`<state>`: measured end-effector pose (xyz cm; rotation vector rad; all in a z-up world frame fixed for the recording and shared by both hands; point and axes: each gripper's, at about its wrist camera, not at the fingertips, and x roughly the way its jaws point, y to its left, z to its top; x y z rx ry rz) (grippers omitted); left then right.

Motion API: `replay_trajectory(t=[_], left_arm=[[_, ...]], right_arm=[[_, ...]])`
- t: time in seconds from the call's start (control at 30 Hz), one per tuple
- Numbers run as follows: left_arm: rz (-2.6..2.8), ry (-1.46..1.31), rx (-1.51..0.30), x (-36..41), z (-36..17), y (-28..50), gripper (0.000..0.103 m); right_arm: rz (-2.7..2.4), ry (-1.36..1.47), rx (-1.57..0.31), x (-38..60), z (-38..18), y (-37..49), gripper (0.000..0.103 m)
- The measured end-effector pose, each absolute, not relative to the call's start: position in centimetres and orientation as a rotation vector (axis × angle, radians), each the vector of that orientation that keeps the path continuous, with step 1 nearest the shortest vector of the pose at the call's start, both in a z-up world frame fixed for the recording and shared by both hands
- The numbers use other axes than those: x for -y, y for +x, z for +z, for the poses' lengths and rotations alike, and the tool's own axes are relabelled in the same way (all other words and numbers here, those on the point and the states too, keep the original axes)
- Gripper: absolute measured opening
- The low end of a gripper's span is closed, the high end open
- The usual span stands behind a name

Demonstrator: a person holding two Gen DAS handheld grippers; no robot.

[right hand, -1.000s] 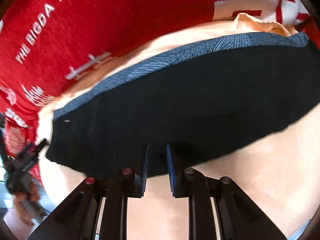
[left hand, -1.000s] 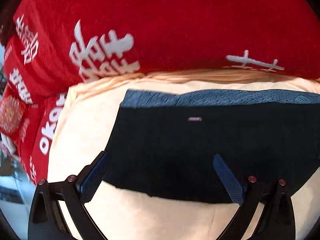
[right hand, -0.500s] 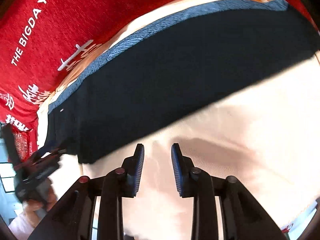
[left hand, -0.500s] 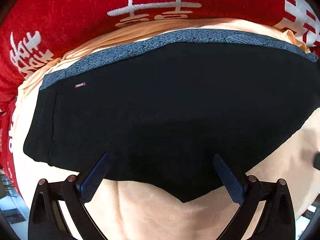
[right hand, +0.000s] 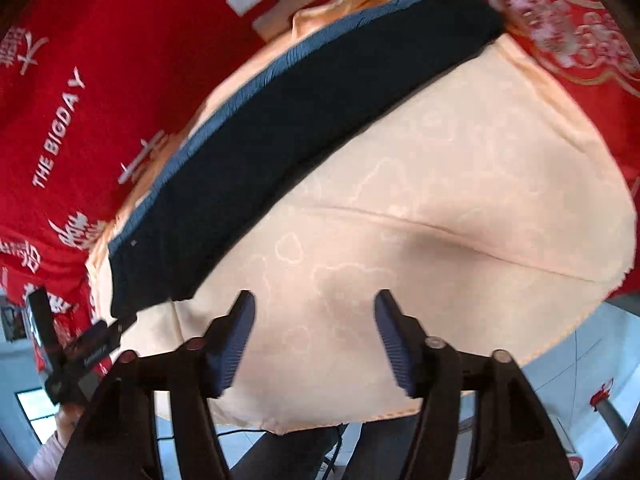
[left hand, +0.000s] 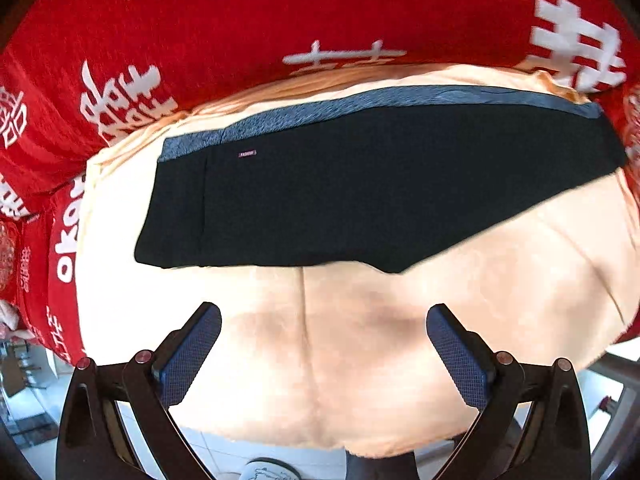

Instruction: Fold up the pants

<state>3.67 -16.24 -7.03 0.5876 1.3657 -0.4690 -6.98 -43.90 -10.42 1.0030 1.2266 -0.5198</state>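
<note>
Work surface: peach blanket (left hand: 360, 360) with a faint cloud pattern, spread over a red bedspread (left hand: 240, 32) printed with white characters and "THE BIG DAY". Tiled floor is visible past the blanket's near edge in both wrist views.

Nearest: left gripper (left hand: 324, 352) has its jaws spread wide, nothing between the blue pads, only bare blanket below. Right gripper (right hand: 314, 336) is also parted, less wide than the left, and likewise empty. Both hover over the near part of the blanket, apart from the garment.

Further out: black pants (left hand: 360, 192) lie flat across the far half of the blanket as a wide, shallow, folded-looking band. The grey-blue waistband (left hand: 360, 104) runs along the far edge, next to the red spread. A small label (left hand: 247, 154) sits near the left end. The near hem is straight on the left, then angles away toward the right (could be fisheye skew, can't tell for sure).

The other gripper (right hand: 80, 352) shows at the lower left of the right wrist view, beside the garment's left end.

Judgement: the pants are lying free and look flat, so either a fold has been laid or the next grab is pending. Wide jaws suit taking a thick doubled edge. Risk: pinching blanket along with hem.
</note>
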Motion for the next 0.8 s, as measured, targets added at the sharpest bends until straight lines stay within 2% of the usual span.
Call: replay_trajectory(t=[0.1, 0.27, 0.57, 0.8], left_arm=[[-0.513, 0.604, -1.350, 17.1, -5.0, 2.7, 0.103], [-0.570, 0.591, -1.327, 18.1, -2.3, 2.2, 0.103], [-0.601, 0.585, -1.298, 18.6, 0.6, 1.6, 0.103], [-0.622, 0.583, -1.338, 18.5, 0.6, 0.4, 0.103]], right_arm=[[-0.532, 0.975, -1.206, 43.8, -8.3, -6.9, 0.080], [-0.549, 0.942, -1.135, 43.4, -4.8, -6.0, 0.086], [-0.541, 0.922, -1.102, 43.1, -1.9, -5.2, 0.087], [-0.527, 0.923, -1.111, 42.3, -1.5, -4.8, 0.087]])
